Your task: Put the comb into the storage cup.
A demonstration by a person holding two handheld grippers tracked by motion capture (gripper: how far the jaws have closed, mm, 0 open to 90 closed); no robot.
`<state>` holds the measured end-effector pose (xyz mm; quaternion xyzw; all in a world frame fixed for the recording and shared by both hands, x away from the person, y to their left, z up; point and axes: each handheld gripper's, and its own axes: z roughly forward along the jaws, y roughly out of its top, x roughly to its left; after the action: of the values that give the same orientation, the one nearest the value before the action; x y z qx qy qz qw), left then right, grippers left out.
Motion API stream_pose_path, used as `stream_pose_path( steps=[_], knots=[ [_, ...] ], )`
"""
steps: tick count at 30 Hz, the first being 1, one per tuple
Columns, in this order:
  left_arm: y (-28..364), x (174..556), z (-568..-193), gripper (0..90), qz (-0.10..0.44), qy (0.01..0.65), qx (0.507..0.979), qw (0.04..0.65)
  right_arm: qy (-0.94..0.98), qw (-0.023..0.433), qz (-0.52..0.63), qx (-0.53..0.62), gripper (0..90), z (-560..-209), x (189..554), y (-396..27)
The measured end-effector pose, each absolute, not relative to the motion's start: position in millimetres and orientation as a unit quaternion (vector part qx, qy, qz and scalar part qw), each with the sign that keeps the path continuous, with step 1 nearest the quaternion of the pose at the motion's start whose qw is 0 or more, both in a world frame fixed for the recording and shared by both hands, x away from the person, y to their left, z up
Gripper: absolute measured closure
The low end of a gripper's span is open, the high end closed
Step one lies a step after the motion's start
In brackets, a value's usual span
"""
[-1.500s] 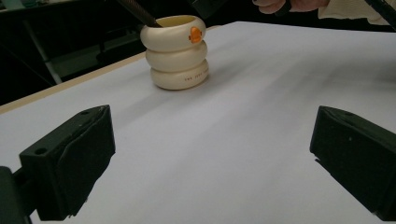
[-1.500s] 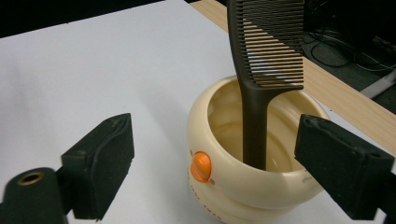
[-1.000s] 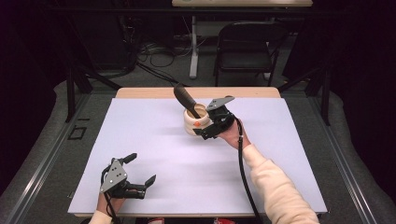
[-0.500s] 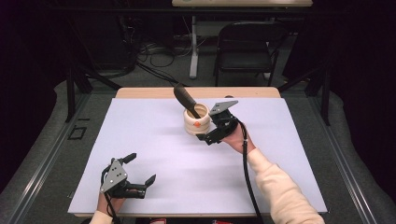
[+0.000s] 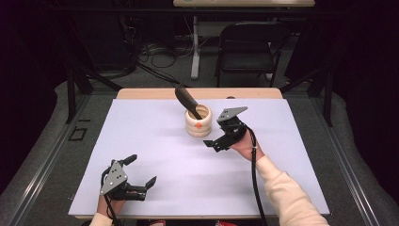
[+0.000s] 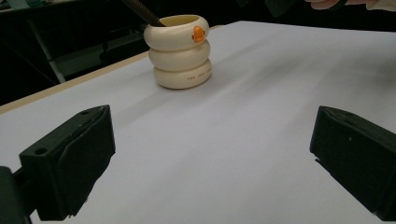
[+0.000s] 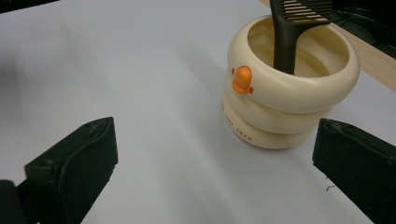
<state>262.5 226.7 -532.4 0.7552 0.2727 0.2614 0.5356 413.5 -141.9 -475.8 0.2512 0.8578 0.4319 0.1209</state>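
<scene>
High view looks down from above; both claw views sit low, sharing the cream holder (image 5: 198, 121)

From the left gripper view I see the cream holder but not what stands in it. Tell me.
Observer: A black comb stands handle-down in the cream holder; the right gripper view shows its teeth at the top.
Operator: Report the right gripper.
Observer: The right gripper is open, beside the holder, holding nothing.
Operator: Give me the comb's lean.
Observer: In the high view it tilts up toward the table's far left.
</scene>
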Motion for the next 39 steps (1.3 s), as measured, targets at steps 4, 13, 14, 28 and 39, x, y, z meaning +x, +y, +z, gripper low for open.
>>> stream_pose_path(
  steps=[4,13,14,28,39],
  knots=[
    [226.5,260.7,-531.9,0.3,0.262,0.272,0.754,0.537,0.858,0.124,0.432,0.248,0.0,-476.5,406.3,-145.6],
    [227.2,261.4,-532.1,0.3,0.262,0.273,0.755,0.535,0.855,0.122,0.439,0.246,0.0,-474.7,391.4,-156.8],
    [227.2,261.6,-532.0,0.3,0.262,0.273,0.756,0.535,0.854,0.12,0.441,0.247,0.0,-474.6,389.5,-158.4],
    [226.9,261.0,-531.4,0.3,0.261,0.271,0.755,0.536,0.842,0.127,0.452,0.265,0.0,-475.8,362.6,-185.7],
    [226.8,261.3,-531.6,0.3,0.26,0.272,0.755,0.537,0.841,0.131,0.449,0.271,0.0,-479.8,342.0,-203.3]
  ],
)
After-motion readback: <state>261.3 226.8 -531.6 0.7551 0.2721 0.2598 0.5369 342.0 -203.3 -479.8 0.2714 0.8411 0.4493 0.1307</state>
